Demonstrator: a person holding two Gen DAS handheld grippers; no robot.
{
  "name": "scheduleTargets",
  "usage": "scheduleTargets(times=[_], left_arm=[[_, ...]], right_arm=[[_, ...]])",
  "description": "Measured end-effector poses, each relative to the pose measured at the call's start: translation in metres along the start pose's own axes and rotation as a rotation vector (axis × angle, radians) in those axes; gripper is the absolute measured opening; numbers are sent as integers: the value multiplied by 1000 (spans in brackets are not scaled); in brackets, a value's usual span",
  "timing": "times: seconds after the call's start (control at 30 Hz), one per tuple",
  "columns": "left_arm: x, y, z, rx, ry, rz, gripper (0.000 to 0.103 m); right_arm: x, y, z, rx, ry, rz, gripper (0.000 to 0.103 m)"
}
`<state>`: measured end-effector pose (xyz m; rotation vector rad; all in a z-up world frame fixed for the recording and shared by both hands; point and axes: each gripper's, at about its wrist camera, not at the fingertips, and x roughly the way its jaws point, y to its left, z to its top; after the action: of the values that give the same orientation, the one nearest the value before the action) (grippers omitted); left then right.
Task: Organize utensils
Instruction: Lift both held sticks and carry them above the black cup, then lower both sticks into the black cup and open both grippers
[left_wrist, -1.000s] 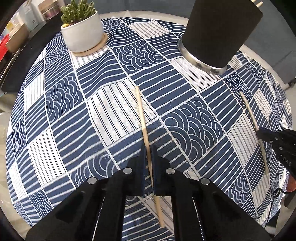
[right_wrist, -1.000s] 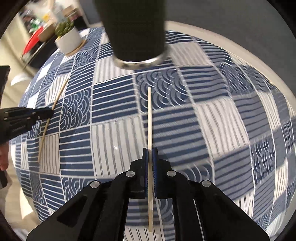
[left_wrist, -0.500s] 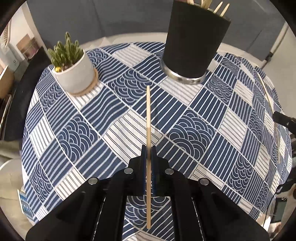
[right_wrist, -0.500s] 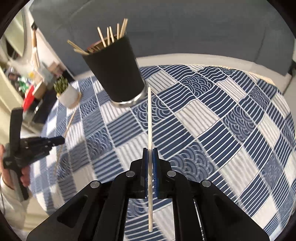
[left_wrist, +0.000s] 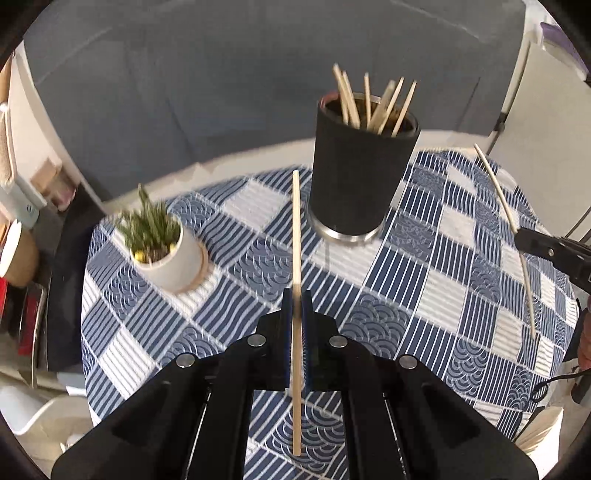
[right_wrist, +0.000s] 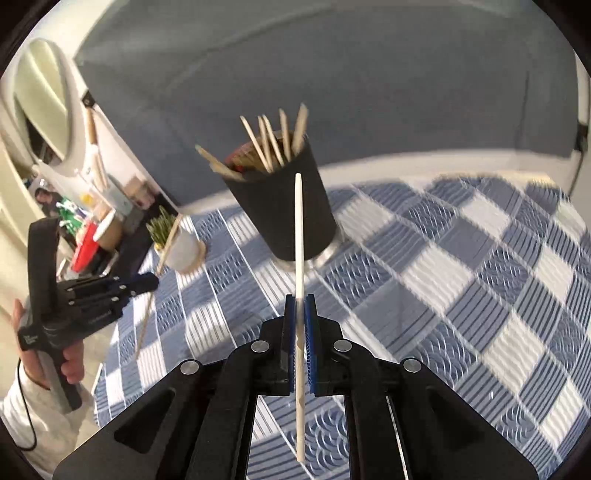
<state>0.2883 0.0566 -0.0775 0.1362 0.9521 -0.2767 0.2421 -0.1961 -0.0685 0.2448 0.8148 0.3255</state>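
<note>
Both grippers are up off the round table, each pinching a single wooden chopstick. The left gripper (left_wrist: 294, 314) has its jaws closed on the left chopstick (left_wrist: 296, 236) near the middle of its length, so the stick runs straight out ahead between the fingers, its far tip just left of the black holder cup (left_wrist: 360, 173) in that view and its near end sticking back under the gripper body. The right gripper (right_wrist: 300, 317) is clamped the same way on the right chopstick (right_wrist: 299, 236), whose far tip lies over the front of the black cup (right_wrist: 280, 206) as seen from there.

The cup stands upright on the blue-and-white patterned tablecloth (left_wrist: 424, 295) towards the far side, already bristling with more chopsticks (left_wrist: 373, 99). A small potted succulent (left_wrist: 159, 243) in a white pot sits to the cup's left, well apart from it.
</note>
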Motion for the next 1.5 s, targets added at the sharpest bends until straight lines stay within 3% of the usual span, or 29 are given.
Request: scheduleTargets(times=[0.37, 0.7, 0.83, 1.1, 1.23, 1.3, 1.5], left_arm=[[-17, -6, 50, 1, -87, 20, 5], [-37, -9, 92, -111, -142, 79, 5], [-43, -15, 107, -157, -187, 70, 5], [-45, -23, 129, -185, -315, -18, 5], [-39, -23, 144, -178, -367, -36, 5], [-38, -24, 149, -167, -434, -1, 5], [-23, -17, 161, -160, -517, -49, 5]], right_arm=[[-4, 30, 72, -111, -127, 92, 5], [4, 39, 123, -203, -192, 278, 5], [7, 31, 136, -238, -200, 318, 5], [24, 14, 154, -263, -211, 373, 5], [35, 13, 166, -265, -247, 414, 5], [40, 12, 170, -260, -265, 431, 5], [60, 13, 171, -283, -335, 475, 5]])
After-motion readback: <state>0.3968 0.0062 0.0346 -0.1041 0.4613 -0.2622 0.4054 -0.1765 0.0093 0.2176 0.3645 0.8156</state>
